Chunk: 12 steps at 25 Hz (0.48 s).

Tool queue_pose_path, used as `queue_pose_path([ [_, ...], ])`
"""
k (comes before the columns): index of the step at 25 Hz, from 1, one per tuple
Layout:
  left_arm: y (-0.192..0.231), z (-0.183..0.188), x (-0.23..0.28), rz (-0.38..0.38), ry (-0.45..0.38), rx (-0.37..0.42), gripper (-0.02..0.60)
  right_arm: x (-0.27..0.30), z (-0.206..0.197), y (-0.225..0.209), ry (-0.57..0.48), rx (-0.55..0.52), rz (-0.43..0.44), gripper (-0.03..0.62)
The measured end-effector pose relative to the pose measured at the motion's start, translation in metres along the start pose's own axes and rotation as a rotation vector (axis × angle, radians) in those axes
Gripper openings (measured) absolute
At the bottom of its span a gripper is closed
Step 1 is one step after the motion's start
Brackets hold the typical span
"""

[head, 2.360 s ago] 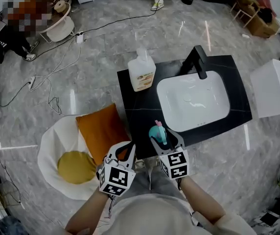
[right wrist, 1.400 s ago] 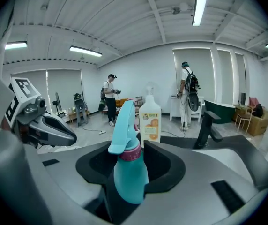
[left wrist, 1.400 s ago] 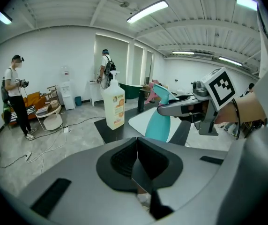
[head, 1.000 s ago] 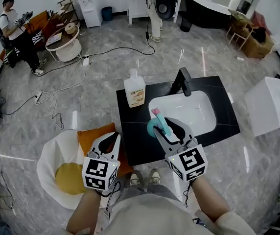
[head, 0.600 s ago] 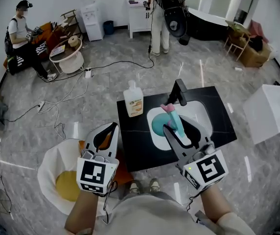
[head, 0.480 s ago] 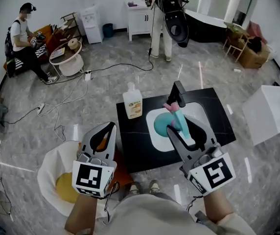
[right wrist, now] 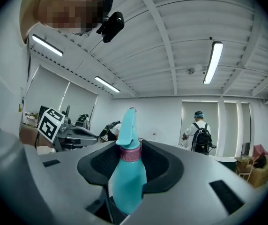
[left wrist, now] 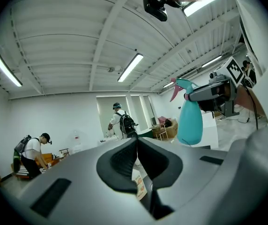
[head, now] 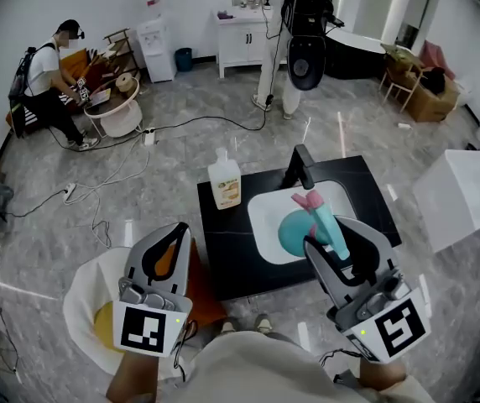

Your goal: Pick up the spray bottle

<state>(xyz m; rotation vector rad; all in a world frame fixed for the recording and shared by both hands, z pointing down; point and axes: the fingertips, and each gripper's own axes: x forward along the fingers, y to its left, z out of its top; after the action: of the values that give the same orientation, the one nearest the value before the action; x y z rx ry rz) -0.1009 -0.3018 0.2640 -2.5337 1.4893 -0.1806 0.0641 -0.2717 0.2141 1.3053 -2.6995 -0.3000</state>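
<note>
The right gripper [head: 331,233] clamps a teal plastic spray bottle [head: 294,232] with a pink collar and nozzle, its jaws having just closed further. The left gripper [head: 167,240] has its jaws pressed together, empty.

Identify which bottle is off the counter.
The teal spray bottle: the right gripper, its jaws just closed tighter on it, holds it aloft; the white pump bottle stands on the black counter.

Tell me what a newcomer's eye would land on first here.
The teal spray bottle with its pink nozzle stands out, gripped in the right claw, whose jaws have just been closing further on it, over the white sink in the black counter. The left claw beside it is shut and empty. A person with a backpack stands beyond.
</note>
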Motion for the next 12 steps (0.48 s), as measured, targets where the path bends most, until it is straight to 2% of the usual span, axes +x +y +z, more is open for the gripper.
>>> queue_pose_path([
  [7, -0.013, -0.013, -0.001, -0.032, 0.020, -0.021, 0.021, -0.009, -0.026, 0.003, 0.058, 0.044, 0.002, 0.161],
  [12, -0.028, -0.027, 0.001, -0.076, 0.054, 0.001, 0.021, -0.006, -0.060, 0.004, 0.143, 0.078, 0.017, 0.160],
])
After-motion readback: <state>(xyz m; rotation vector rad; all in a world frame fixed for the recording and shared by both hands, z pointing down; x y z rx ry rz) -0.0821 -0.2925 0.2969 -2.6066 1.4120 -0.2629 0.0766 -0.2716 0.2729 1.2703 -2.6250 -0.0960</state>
